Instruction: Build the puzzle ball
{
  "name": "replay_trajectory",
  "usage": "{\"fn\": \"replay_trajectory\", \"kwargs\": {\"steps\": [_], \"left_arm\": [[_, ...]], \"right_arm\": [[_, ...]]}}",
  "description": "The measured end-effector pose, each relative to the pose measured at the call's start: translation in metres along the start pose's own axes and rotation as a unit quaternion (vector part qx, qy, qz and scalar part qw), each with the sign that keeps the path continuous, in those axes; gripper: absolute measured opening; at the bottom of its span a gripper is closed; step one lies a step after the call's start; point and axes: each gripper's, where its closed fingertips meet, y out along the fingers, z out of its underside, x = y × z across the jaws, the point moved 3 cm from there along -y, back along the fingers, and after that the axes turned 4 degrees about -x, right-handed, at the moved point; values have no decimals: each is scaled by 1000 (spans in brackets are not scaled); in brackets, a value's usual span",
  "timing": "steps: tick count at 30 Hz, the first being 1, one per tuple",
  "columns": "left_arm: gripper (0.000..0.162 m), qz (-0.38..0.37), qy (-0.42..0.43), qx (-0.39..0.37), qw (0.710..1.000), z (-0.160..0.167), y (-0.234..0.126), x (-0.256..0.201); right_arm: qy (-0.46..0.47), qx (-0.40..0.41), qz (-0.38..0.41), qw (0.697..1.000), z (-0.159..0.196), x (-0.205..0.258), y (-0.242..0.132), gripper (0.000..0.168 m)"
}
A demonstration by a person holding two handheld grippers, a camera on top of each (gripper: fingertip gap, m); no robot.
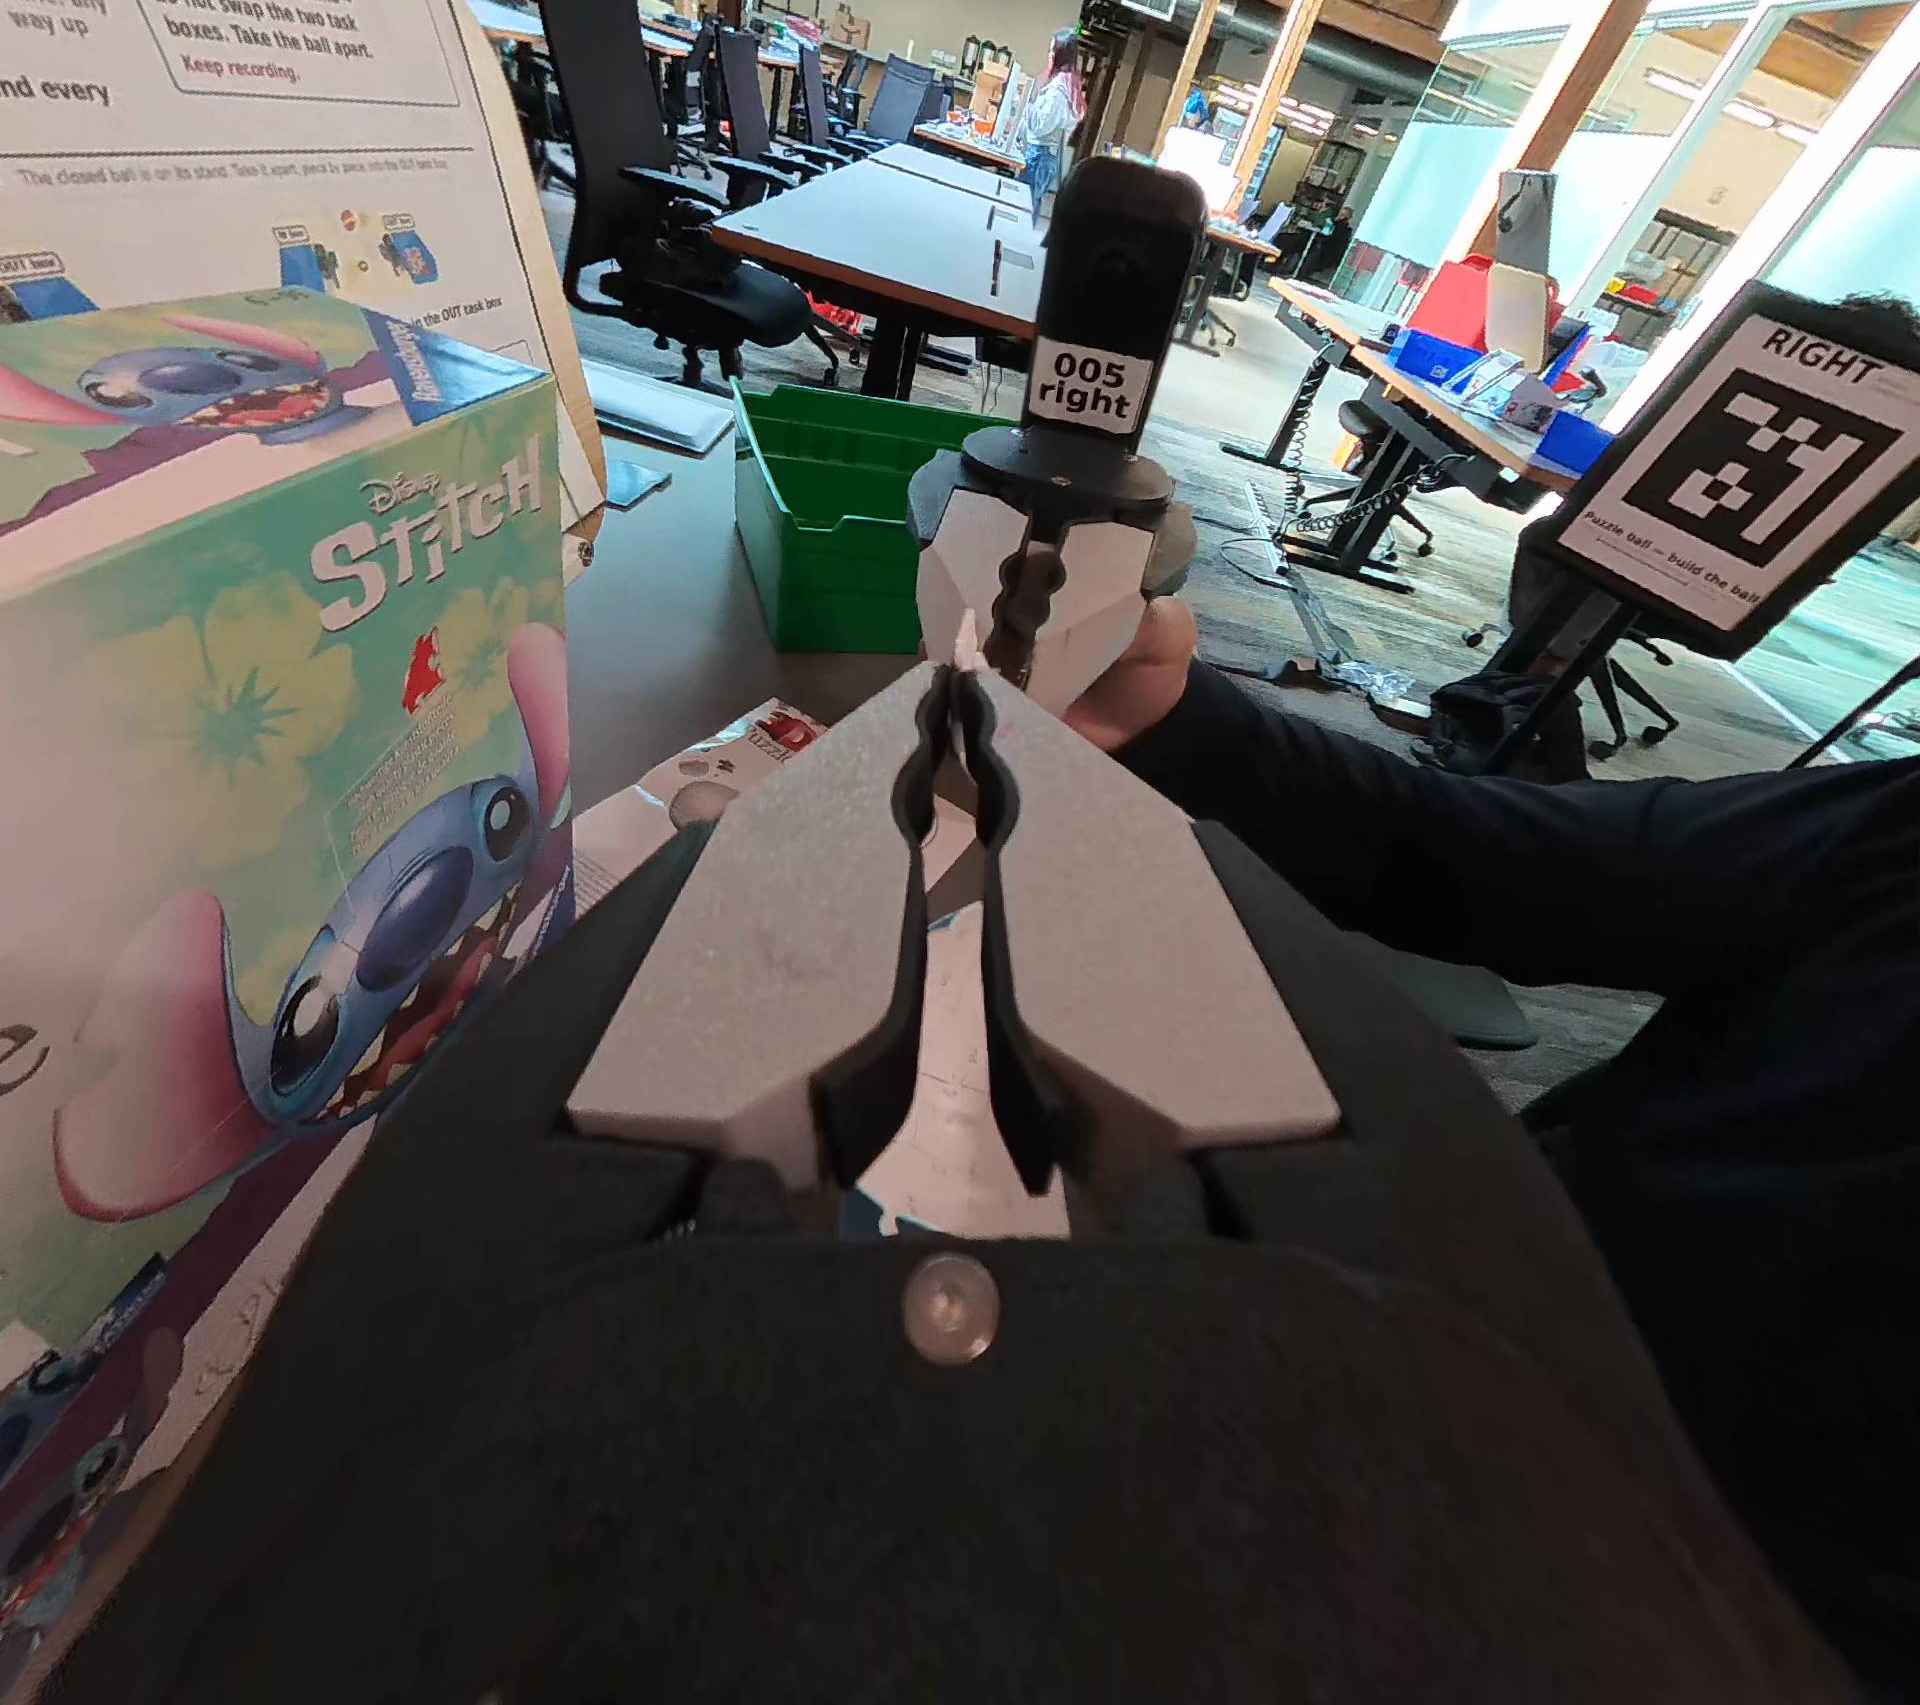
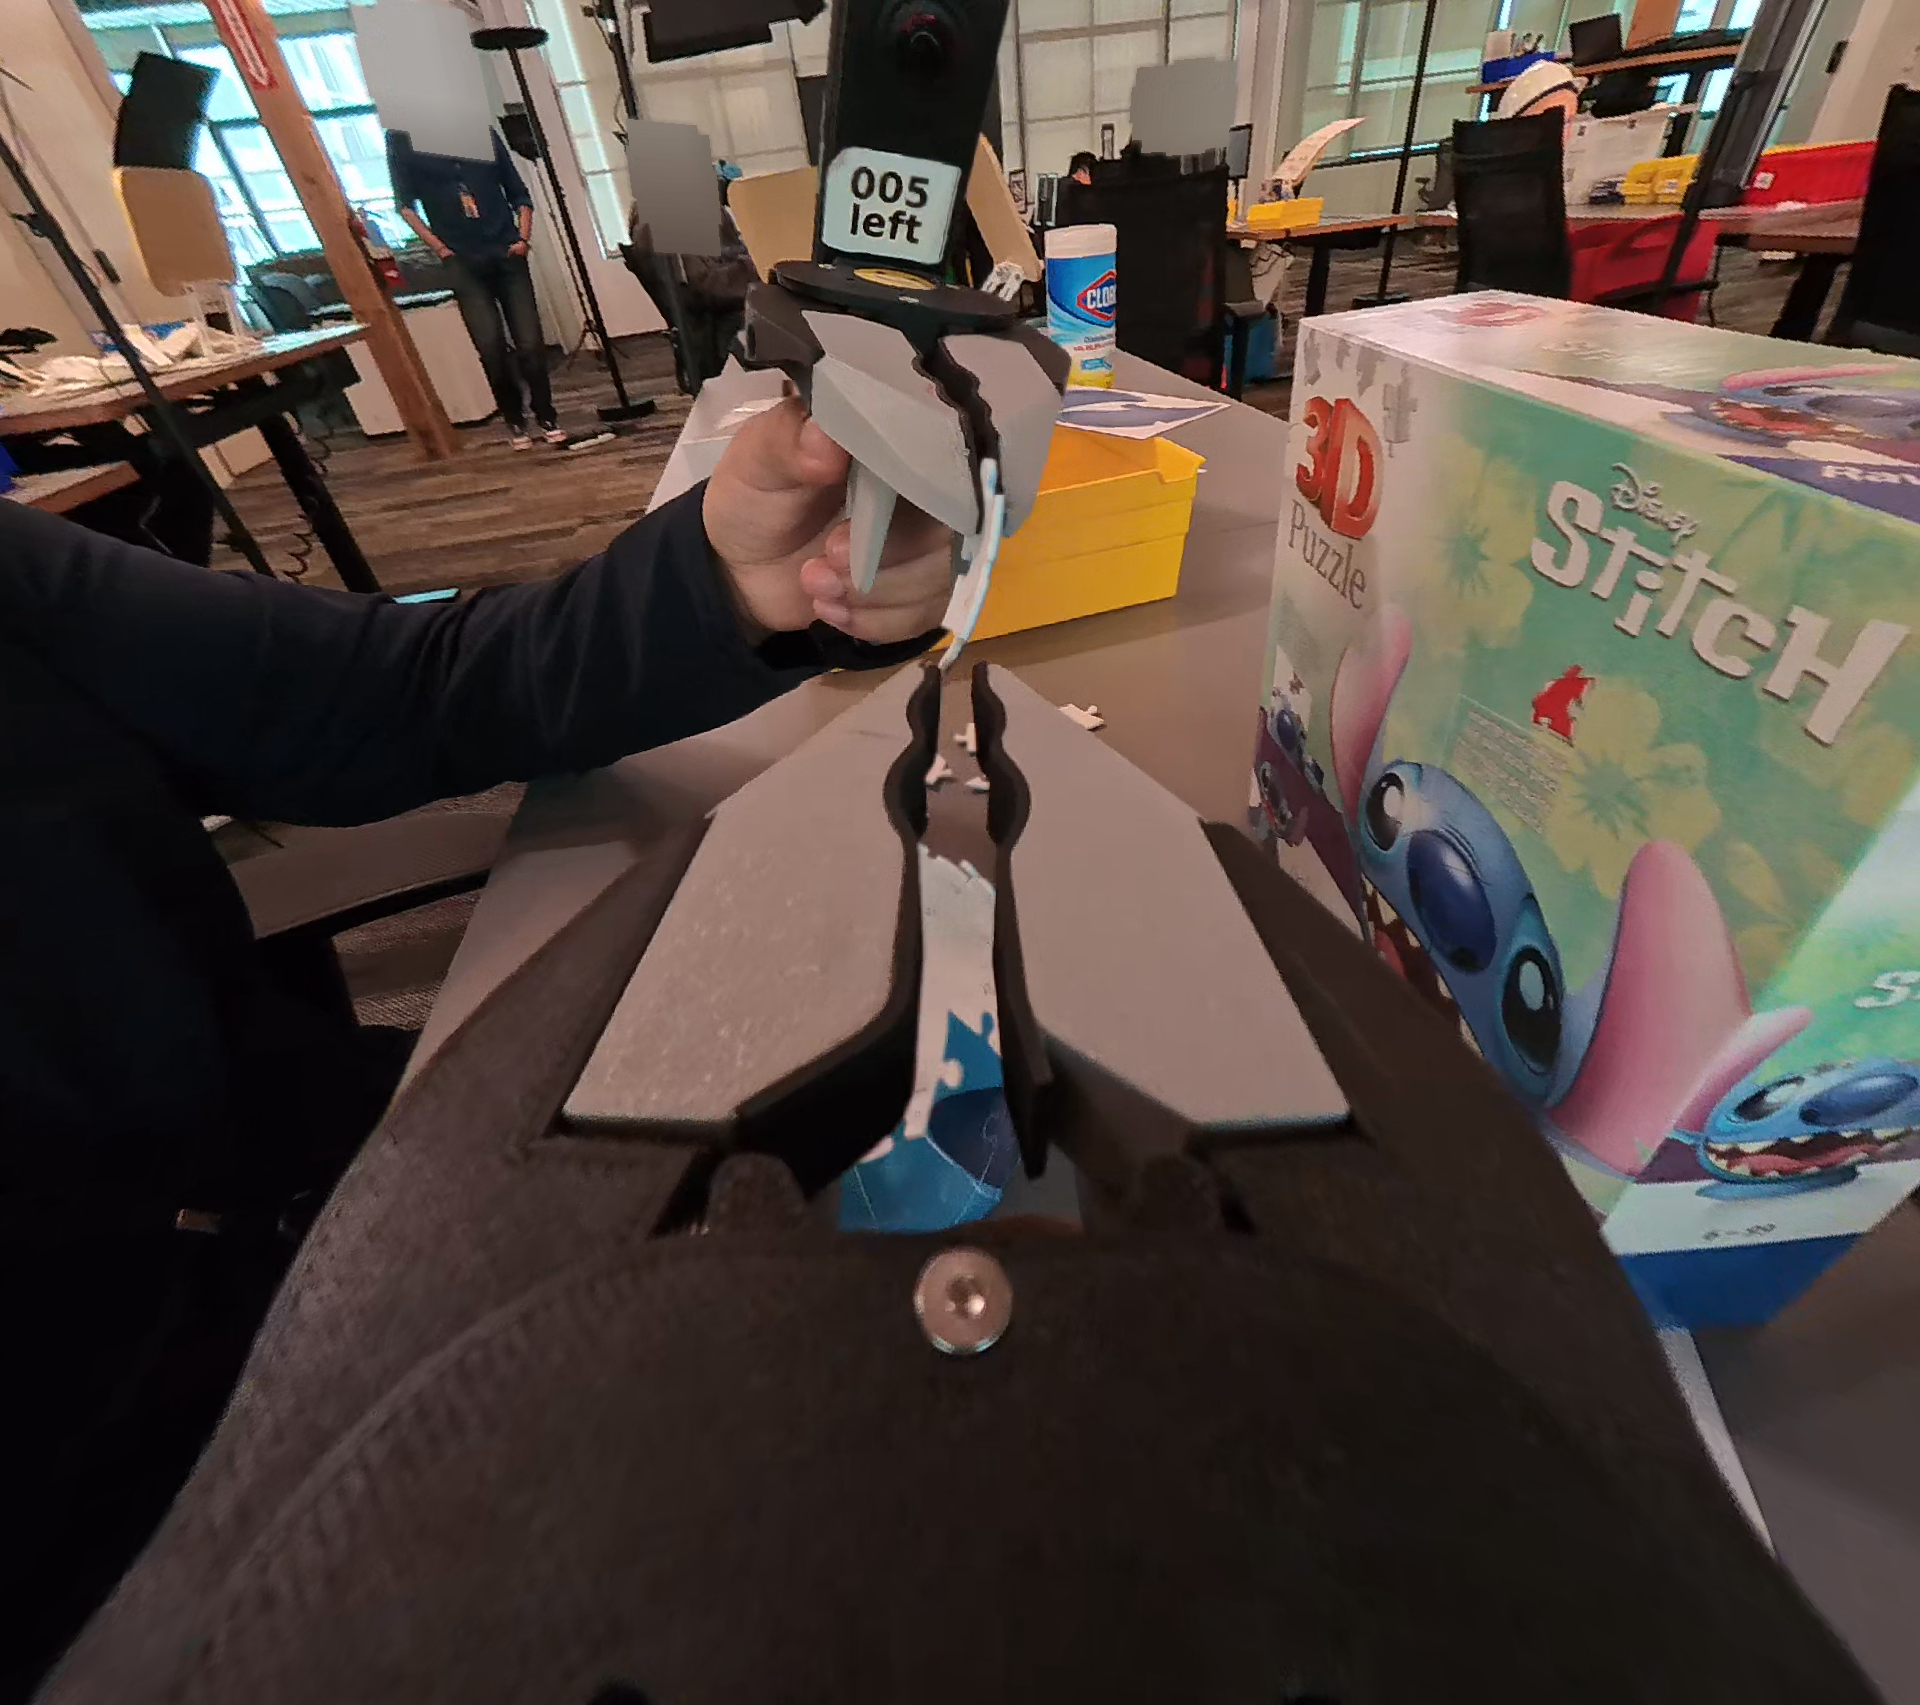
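The puzzle box (image 2: 1621,720) is pale green with yellow flowers and a blue, pink-eared cartoon creature. A green bin (image 1: 831,512) and a yellow bin (image 2: 1091,533) sit on the grey surface (image 2: 1164,689). The curved puzzle strip (image 2: 977,564) is white edged with blue.

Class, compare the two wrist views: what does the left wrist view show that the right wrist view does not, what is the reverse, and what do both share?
Only the left wrist view shows the green bin and the marker sign on its stand. Only the right wrist view shows the yellow bin, the wipes canister and loose puzzle pieces on the table. Both show the puzzle box and the two grippers facing each other, the left gripper pinching a curved white-and-blue piece.
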Motion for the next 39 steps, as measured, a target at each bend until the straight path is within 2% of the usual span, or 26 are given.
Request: {"fn": "replay_trajectory", "kwargs": {"steps": [10,20,25,32,39], "left_arm": [[0,-32,44,18,998,0,4,-6],[0,-34,46,18,998,-1,5,-9],[0,-37,59,32,997,3,2,-2],[0,-13,21,64,998,14,2,0],[0,1,-12,122,992,39,12,3]], "right_arm": [[-26,6,9,1000,0,3,2,1],[-31,4,9,999,0,4,2,1],[-44,2,41,998,-4,-2,-3,0],[-25,-17,43,999,-8,-6,-8,0],[-23,-18,41,999,-8,-6,-7,0]]}}
